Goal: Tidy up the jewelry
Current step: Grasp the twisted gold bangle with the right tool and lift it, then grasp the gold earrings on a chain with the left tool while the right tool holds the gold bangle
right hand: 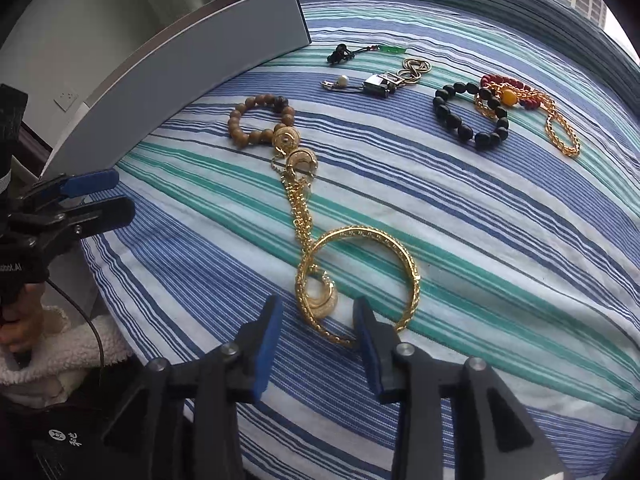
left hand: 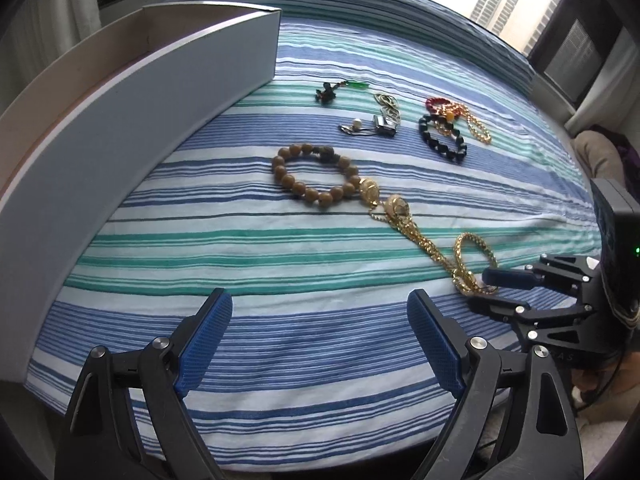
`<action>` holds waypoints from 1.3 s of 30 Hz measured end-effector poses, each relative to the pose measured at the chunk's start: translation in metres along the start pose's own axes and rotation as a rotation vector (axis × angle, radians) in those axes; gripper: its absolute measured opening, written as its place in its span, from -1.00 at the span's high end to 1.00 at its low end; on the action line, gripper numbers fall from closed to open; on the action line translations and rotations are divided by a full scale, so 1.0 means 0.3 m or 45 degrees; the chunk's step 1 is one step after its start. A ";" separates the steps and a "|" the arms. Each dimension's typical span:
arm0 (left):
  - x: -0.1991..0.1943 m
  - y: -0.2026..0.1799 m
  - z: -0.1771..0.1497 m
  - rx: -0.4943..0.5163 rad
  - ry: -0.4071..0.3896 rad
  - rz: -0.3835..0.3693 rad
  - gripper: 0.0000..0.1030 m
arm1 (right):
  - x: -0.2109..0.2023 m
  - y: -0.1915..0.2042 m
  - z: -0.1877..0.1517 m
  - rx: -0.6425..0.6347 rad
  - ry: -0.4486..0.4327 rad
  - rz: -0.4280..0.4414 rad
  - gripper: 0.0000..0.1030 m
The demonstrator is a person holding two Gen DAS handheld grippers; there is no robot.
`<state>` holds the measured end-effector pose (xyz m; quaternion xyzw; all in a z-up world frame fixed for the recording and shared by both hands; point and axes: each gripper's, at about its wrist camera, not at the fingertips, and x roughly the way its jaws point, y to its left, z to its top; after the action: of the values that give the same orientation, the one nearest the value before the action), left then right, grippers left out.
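**Ana:** Two grippers over the striped bedspread (left hand: 280, 344), and the left gripper (left hand: 320, 340) has its blue pads spread wide, nothing between them, hanging above bare cloth near the front edge.

**Ben:** And the right gripper (right hand: 318, 344)? From its own camera the fingers stand partly apart, pads either side of the near rim of the gold bangle (right hand: 360, 280). The right-hand pad sits right at the bangle's rim; whether it actually touches cannot be told.

**Ana:** From the left wrist view that same right gripper (left hand: 486, 290) reaches in from the right edge, tips at the bangle (left hand: 474, 256).

**Ben:** Gold chain (right hand: 300, 204) runs from the bangle up to two round gold pendants (right hand: 294, 148), which lie against the brown wooden bead bracelet (right hand: 260, 120).

**Ana:** Further back, a black bead bracelet (right hand: 472, 116) overlapping a red bead strand (right hand: 508, 84) and a thinner gold chain (right hand: 562, 132), towards the right edge.

**Ben:** Middle back: a pearl piece (right hand: 342, 80), a silver clasp (right hand: 378, 84), gold rings (right hand: 414, 68), and a dark knotted cord with a green charm (right hand: 360, 51).

**Ana:** Grey box (left hand: 160, 120) stands along the left edge, open-topped.
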<state>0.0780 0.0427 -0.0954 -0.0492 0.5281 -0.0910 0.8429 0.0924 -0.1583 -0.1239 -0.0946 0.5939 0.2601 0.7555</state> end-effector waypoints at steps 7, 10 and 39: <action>0.023 -0.062 0.025 0.077 0.005 0.029 -0.75 | -0.014 0.015 -0.059 -0.142 0.020 -0.028 0.29; 0.056 -0.084 0.030 0.100 0.032 0.027 -0.73 | -0.035 -0.009 -0.093 -0.121 0.042 -0.057 0.32; -0.014 0.020 0.065 -0.039 0.015 -0.105 0.57 | -0.228 -0.077 -0.150 0.139 -0.140 -0.118 0.27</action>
<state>0.0943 0.0492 -0.0844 -0.0835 0.5320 -0.1179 0.8343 0.0550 -0.2175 -0.0753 -0.0663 0.5597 0.1968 0.8022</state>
